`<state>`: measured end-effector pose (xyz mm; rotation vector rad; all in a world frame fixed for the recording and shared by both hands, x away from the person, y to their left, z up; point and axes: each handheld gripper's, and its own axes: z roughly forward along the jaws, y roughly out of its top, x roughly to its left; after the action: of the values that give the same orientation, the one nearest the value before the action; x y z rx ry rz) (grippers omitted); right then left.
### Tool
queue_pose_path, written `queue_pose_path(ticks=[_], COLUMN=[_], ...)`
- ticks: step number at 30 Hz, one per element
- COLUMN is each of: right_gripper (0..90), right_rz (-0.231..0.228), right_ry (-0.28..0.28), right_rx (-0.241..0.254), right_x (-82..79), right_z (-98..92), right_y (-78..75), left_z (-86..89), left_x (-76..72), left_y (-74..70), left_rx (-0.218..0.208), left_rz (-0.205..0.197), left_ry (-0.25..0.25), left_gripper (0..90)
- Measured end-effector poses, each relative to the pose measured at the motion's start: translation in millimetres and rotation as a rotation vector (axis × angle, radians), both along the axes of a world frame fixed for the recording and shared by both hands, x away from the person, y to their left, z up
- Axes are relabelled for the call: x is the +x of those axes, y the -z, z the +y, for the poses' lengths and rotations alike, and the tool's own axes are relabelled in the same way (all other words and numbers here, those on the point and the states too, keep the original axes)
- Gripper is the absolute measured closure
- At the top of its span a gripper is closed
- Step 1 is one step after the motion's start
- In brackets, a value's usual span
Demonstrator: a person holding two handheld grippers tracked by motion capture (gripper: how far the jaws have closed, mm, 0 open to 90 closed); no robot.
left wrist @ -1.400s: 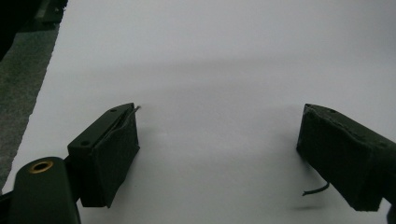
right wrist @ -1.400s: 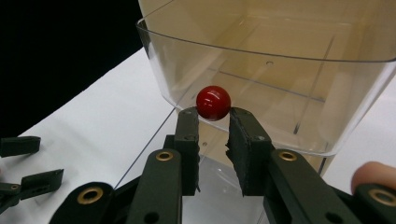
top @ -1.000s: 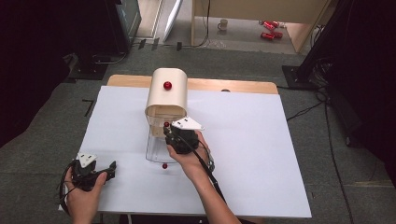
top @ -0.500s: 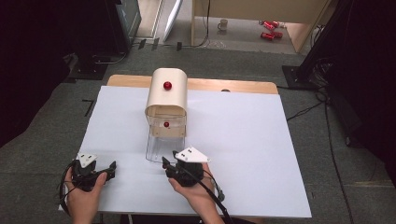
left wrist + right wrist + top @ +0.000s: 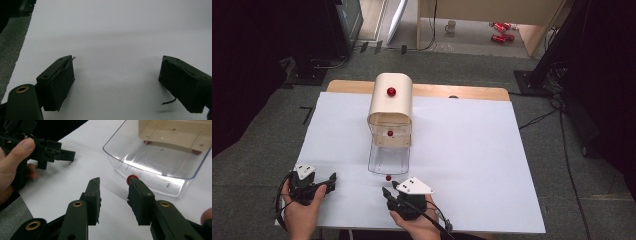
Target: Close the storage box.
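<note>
Clear plastic drawer (image 5: 388, 157) juts from the cream box (image 5: 391, 107) toward the table's near edge, where both grippers (image 5: 323, 183) (image 5: 388, 194) rest open and empty.

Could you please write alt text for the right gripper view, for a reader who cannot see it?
The right gripper, its black fingers apart and holding nothing, points at the small red knob on a clear plastic drawer pulled out of a cream box. At upper left, a hand holds the left gripper over the white table sheet.
</note>
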<state>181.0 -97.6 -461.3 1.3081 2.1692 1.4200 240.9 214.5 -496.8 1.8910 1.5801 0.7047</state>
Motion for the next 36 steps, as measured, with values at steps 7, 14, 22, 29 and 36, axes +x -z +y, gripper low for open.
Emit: queue_pose_path(ticks=[7, 14, 22, 29, 36], right_gripper=[65.9, 68.4, 69.4, 68.9, 74.5], right_rz=[0.016, 0.028, 0.051, 0.068, 0.092], right_ry=[0.004, 0.033, 0.073, 0.086, 0.143], right_rx=[-0.023, -0.041, -0.056, -0.054, -0.042], right_x=[3.5, 15.0, 26.8, 31.1, 32.8], right_z=[7.6, 12.3, 12.5, 16.1, 20.7], right_y=[14.5, 24.4, 32.4, 35.5, 36.2], left_z=[0.0, 0.1, 0.0, 0.1, 0.1], left_x=[0.1, 0.1, 0.1, 0.1, 0.2], left_y=[0.0, 0.0, 0.0, 0.0, 0.0], left_rx=[0.000, 0.000, 0.000, 0.000, 0.000], left_rz=[0.000, 0.001, 0.001, 0.001, 0.001], left_ry=[0.000, 0.000, 0.000, 0.000, 0.000], left_gripper=[12.9, 12.9, 12.9, 12.9, 12.9])
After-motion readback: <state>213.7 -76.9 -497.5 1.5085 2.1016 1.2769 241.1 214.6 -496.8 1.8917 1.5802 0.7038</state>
